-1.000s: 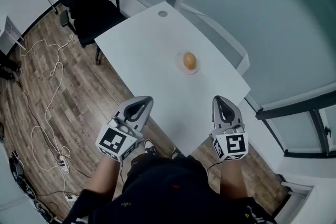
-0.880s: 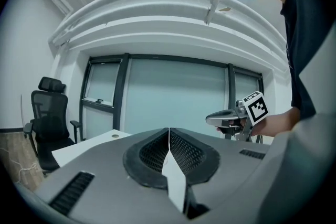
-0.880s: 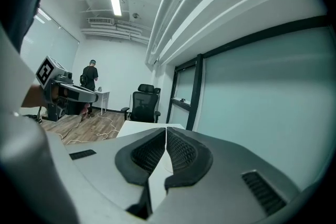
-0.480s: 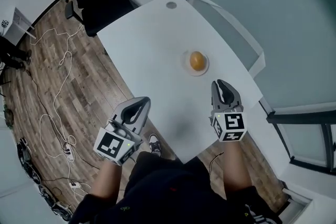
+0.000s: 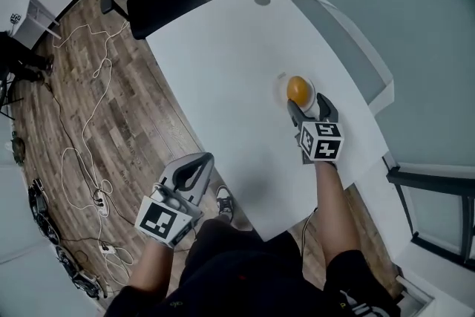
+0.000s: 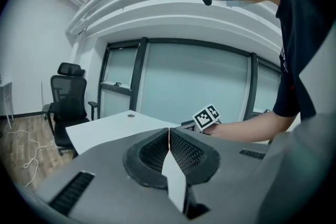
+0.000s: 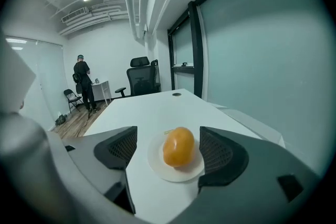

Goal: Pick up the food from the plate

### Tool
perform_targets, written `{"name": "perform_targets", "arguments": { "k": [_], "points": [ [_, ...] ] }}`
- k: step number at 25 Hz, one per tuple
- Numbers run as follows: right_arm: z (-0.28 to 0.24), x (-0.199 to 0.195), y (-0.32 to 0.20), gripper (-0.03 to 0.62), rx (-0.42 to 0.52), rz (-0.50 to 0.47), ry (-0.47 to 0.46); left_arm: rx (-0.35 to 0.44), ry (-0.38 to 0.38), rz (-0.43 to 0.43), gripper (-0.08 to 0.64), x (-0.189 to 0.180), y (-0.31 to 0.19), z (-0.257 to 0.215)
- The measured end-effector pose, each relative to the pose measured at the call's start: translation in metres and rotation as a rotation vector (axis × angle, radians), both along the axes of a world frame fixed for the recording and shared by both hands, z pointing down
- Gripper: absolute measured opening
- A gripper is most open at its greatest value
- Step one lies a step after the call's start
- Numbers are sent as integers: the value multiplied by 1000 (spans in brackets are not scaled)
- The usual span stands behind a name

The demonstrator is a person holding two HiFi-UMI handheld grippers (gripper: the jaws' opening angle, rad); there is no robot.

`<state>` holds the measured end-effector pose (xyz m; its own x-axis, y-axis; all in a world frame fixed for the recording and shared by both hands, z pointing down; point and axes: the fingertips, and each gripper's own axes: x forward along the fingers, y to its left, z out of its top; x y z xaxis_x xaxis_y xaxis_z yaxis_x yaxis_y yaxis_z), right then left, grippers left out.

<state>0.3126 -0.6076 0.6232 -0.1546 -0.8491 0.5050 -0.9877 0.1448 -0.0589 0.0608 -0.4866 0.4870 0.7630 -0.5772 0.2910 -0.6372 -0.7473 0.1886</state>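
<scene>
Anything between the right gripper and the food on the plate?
Nothing: right gripper view shows only bare plate rim between the right gripper and the orange food. Its jaws have just been opening; the food shows between them, untouched.

table (image 5: 223,63): white, smooth top
plate (image 7: 173,173): small, round, white; flat on table, nr its right edge
cable hole (image 5: 262,0): round, grey, far end

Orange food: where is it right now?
In the head view the orange food sits on the white plate near the table's right edge, between the right hand-held gripper's jaws, which have just opened without touching it.
</scene>
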Motion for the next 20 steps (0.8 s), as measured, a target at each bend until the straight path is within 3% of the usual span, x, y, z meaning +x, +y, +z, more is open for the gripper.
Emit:
{"name": "perform_targets", "arguments": {
  "k": [9, 12, 15, 20],
  "points": [
    [86, 10, -53, 374, -161, 26, 4, -76, -33, -66, 26, -25, -6, 34],
    [102, 8, -54, 373, -205, 12, 67, -87, -37, -77, 26, -30, -7, 39],
    [94, 3, -51, 371, -166, 5, 147, -88, -33, -78, 26, -35, -6, 38],
    [42, -14, -33, 371, -27, 4, 150, -63, -19, -61, 26, -39, -3, 27]
  ]
}}
